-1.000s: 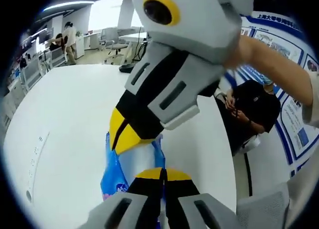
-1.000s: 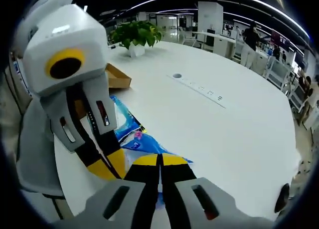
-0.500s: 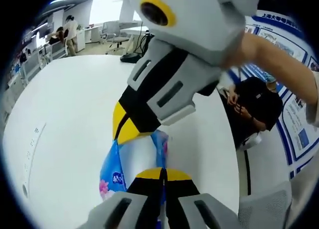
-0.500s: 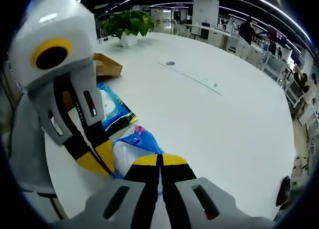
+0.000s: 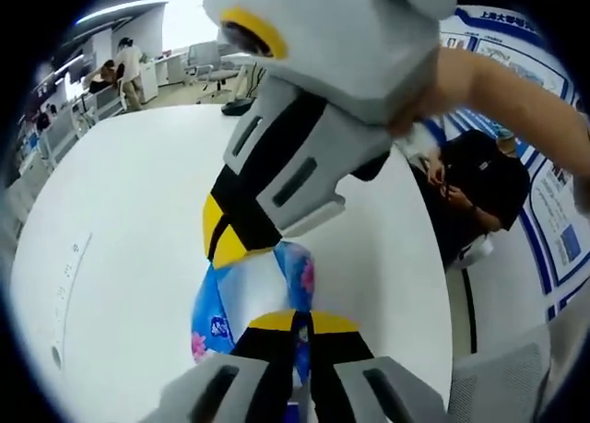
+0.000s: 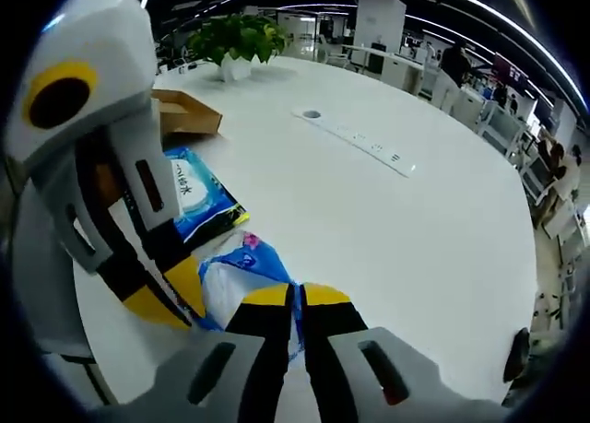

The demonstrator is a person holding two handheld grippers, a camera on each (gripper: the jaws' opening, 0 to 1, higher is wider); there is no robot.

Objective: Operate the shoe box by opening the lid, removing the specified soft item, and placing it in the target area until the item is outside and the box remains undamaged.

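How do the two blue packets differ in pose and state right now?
The light blue soft pack is pinched by both the left gripper and the right gripper, while the darker blue packet lies flat on the white table, untouched. The held pack looks crumpled; the darker packet looks smooth. The darker packet lies nearer the cardboard box. Both are blue plastic-wrapped packs.

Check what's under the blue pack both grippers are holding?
White table shows around the blue pack, clamped by the left gripper and right gripper. A second pack lies beside it. Directly under it is hidden.
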